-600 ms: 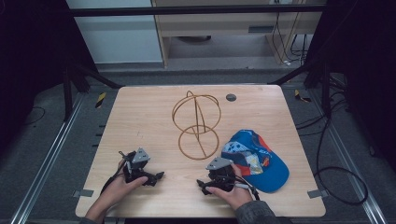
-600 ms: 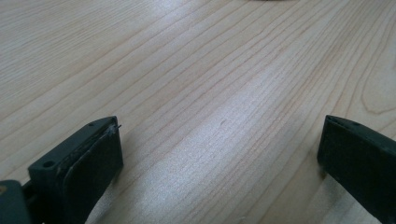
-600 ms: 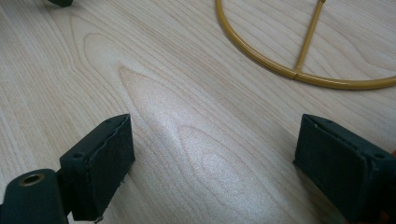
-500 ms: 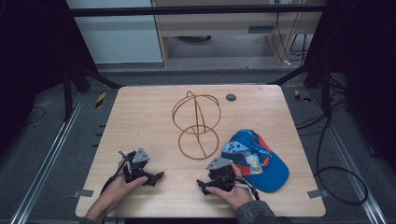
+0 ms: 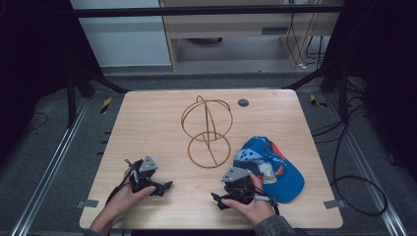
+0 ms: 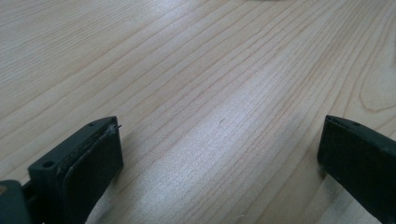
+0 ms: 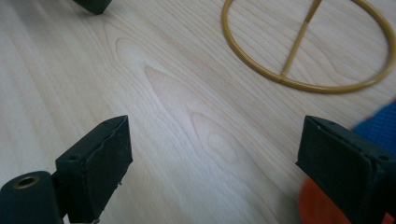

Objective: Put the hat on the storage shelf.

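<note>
A gold wire stand, two hoops on a round base ring, stands mid-table. A blue cap with a printed patch lies to its right. My left gripper rests on the wood near the front left, held by a hand, jaws pointing right. In its own view the left gripper is open over bare wood. My right gripper sits just left of the cap, jaws pointing left. The right gripper is open with nothing between its jaws; the stand's base ring lies ahead and the cap is at its right jaw.
The wooden table has a small dark round disc near its far edge. Cables trail on the floor to the right. A tip of the left gripper's jaw shows at the top of the right gripper view.
</note>
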Demonstrator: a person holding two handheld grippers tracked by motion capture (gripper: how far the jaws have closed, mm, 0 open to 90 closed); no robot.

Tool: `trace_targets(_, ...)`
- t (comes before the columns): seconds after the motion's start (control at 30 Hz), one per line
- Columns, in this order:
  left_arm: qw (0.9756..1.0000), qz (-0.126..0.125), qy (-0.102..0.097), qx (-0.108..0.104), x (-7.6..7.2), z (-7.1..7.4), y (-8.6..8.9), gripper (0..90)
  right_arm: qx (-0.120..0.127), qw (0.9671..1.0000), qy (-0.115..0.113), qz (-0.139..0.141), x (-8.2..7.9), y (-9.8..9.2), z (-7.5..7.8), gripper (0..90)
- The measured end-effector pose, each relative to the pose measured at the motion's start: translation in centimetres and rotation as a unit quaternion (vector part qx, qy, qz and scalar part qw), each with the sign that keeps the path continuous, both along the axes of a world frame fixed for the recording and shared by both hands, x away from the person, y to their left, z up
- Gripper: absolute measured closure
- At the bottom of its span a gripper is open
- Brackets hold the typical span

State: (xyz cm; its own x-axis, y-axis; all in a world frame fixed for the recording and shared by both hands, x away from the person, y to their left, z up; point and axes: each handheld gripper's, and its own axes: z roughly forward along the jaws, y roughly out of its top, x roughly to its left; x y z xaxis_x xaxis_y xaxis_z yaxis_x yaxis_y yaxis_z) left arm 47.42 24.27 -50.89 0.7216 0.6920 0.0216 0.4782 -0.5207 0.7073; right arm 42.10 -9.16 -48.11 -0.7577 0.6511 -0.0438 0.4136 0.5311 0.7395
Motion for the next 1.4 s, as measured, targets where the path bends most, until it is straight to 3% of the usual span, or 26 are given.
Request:
trace_targets(0.2, 1.0, -0.001, 0.0, 0.0, 0.0, 0.0, 0.0, 0.0, 0.006, 1.0, 0.004, 0.001, -1.5, -3.1, 1.7, 12.8)
trace_targets(0.43, 1.0, -0.001, 0.0, 0.0, 0.0, 0.0, 0.0, 0.0, 0.026, 0.9993, -0.01, -0.026, -1.9, -6.7, 3.8, 15.5)
trace_targets(0.63, 1.0, 0.001, 0.0, -0.003, 0.0, 0.0, 0.0, 0.0, 0.002, 0.9969, -0.034, -0.071, -1.2, -9.8, 5.6, 15.1)
trace_targets(0.73, 1.0, 0.0, 0.0, -0.002, 0.0, 0.0, 0.0, 0.0, -0.006, 0.9962, -0.03, -0.082, -0.8, -10.8, 6.4, 15.7)
trace_targets(1.07, 1.0, -0.002, 0.0, 0.0, 0.0, 0.0, 0.0, 0.0, -0.037, 0.9932, 0.022, -0.108, 1.7, -13.0, 7.5, 21.3)
trace_targets(1.13, 1.0, -0.002, 0.0, 0.001, 0.0, 0.0, 0.0, 0.0, -0.041, 0.9922, 0.043, -0.11, 2.8, -13.3, 7.3, 23.1)
trace_targets(1.4, 1.0, -0.002, 0.0, 0.002, 0.0, 0.0, 0.0, 0.0, -0.036, 0.99, 0.086, -0.106, 5.2, -13.5, 6.2, 36.9)
